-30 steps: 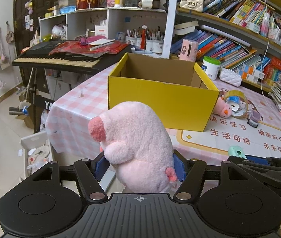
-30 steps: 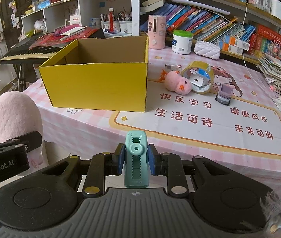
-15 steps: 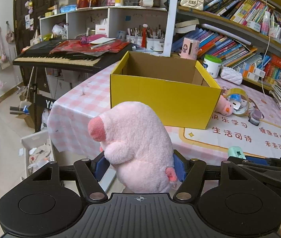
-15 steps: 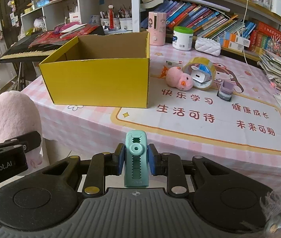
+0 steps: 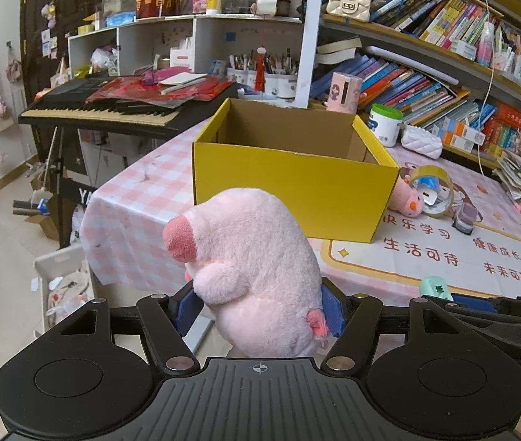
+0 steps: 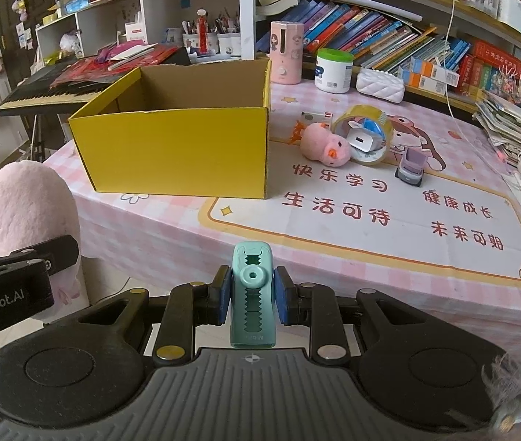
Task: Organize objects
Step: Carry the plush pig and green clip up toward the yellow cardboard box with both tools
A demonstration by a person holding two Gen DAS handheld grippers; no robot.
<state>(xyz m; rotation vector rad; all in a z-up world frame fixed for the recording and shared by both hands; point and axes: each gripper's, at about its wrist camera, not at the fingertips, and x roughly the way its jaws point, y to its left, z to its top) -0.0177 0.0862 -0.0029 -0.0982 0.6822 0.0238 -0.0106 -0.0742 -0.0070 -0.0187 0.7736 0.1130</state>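
Your left tongs (image 5: pixel 258 303) clench the pink plush pig (image 5: pixel 249 275) in the air short of the bench (image 6: pixel 352 242); your right tongs (image 6: pixel 252 296) clench the mint sharpener (image 6: pixel 252 299). The yellow box (image 6: pixel 176 147) stands open on the bench.

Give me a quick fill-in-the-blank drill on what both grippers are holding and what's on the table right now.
1. The left gripper is shut on a pink ____.
2. The right gripper is shut on a small ____-coloured clip.
3. The cardboard box on the table is yellow outside and its top is ____.
4. The small pink toy lies against a roll of ____.

Missing words: plush toy; mint green; open; tape
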